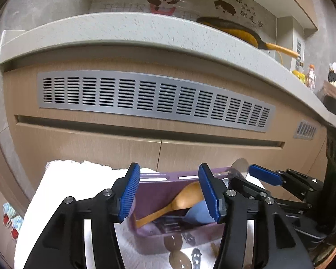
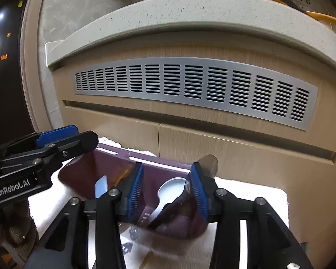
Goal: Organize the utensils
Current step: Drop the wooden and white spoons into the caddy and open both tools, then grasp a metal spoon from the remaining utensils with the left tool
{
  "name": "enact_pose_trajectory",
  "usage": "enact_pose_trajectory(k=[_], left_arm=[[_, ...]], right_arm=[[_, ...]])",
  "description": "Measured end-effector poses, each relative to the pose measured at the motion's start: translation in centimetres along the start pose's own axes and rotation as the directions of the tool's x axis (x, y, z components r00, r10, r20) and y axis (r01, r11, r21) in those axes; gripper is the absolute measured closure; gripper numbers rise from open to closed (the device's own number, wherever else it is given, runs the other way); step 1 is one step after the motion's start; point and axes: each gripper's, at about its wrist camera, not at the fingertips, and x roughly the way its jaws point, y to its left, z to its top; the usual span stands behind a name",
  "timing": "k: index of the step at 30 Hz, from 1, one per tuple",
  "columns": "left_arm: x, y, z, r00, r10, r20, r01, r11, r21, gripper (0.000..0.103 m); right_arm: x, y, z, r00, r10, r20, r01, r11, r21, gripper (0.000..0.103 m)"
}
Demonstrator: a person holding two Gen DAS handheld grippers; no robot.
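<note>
A purple utensil holder [image 1: 150, 192] [image 2: 82, 170] stands on a white towel [image 1: 78, 179] [image 2: 246, 192]. A wooden spoon [image 1: 181, 199] and a pale blue utensil [image 1: 199, 213] lie inside its left part. My left gripper [image 1: 168, 192] is open astride that part, and the spoon rests free between its fingers. A white spoon [image 2: 170, 188] lies in the right part. My right gripper [image 2: 168, 190] [image 1: 257, 174] is open over it. A translucent brown spoon [image 2: 209, 163] leans against its right finger, bowl upward.
Loose brown translucent spoons [image 1: 174, 242] and small metal utensils [image 1: 196, 255] [image 2: 132, 233] lie on the towel in front of the holder. Behind it rises a wooden cabinet front with a grey vent grille [image 1: 154, 98]. A yellow pan [image 1: 246, 33] sits on the counter above.
</note>
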Motion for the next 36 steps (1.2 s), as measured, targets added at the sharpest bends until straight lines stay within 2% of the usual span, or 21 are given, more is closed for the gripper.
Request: enact_pose_trajectory(k=[2,6,8,10,12,14,17,20,23,27,29,34,36], left_arm=[[-1.3,0.2,0.0,1.0,0.001,-0.006,-0.001,1.0,-0.011,0.041],[-3.4,0.1,-1.2,0.999,-0.008,-0.035,0.008,1.0,0.002,0.033],[-4.2,-0.1,-2.5,0.997,-0.027,-0.069,0.028,0.999,0.014,0.03],[-4.8,-0.5,-3.8,0.992,-0.048,-0.116,0.051,0.998,0.024,0.027],[-5.3,-1.0,-5.6,0.983,-0.071,-0.168,0.081,0.995,0.055,0.027],[-5.7,-1.7,-7.5,0.972,-0.084,-0.219,0.106,0.99,0.09,0.026],[-6.3,-2.8,-10.7,0.95,-0.104,-0.295,0.15,0.979,0.137,0.027],[-6.9,-3.7,-13.0,0.934,-0.108,-0.341,0.172,0.972,0.162,0.026],[-7.1,-4.0,-14.5,0.922,-0.109,-0.372,0.175,0.974,0.146,0.027],[-6.6,-4.1,-14.9,0.915,-0.09,-0.394,0.151,0.98,0.127,0.039],[-6.1,-4.0,-15.0,0.911,-0.081,-0.405,0.134,0.985,0.106,0.041],[-4.3,-4.1,-15.7,0.884,-0.051,-0.464,0.103,0.991,0.089,0.05],[-4.2,-4.2,-15.7,0.885,-0.033,-0.465,0.09,0.991,0.101,0.05]], right_arm=[[-1.5,0.0,-0.1,1.0,-0.016,0.007,0.016,1.0,-0.001,0.052],[-4.6,-0.2,-0.9,0.998,-0.058,0.012,0.059,0.998,-0.013,0.026],[-6.1,-0.3,-1.9,0.997,-0.078,-0.004,0.078,0.996,-0.031,0.02],[-7.3,-0.5,-3.1,0.996,-0.084,-0.034,0.083,0.996,-0.037,0.018],[-8.3,-0.7,-4.4,0.994,-0.096,-0.058,0.094,0.995,-0.036,0.007],[-9.1,-0.5,-5.5,0.99,-0.125,-0.061,0.122,0.992,-0.041,0.002],[-10.4,-0.2,-7.6,0.983,-0.177,-0.056,0.173,0.983,-0.069,0.001],[-10.7,0.4,-9.1,0.983,-0.148,-0.108,0.138,0.986,-0.098,0.001],[-11.2,0.7,-10.2,0.983,-0.122,-0.138,0.11,0.99,-0.091,0.001],[-11.9,0.2,-11.2,0.984,-0.117,-0.133,0.114,0.993,-0.037,0.001],[-12.1,-0.2,-11.5,0.985,-0.115,-0.128,0.116,0.993,-0.003,0.001],[-11.9,-1.0,-12.0,0.984,-0.114,-0.135,0.12,0.992,0.033,0.001],[-12.0,-1.2,-12.1,0.985,-0.111,-0.132,0.117,0.992,0.039,0.001]])
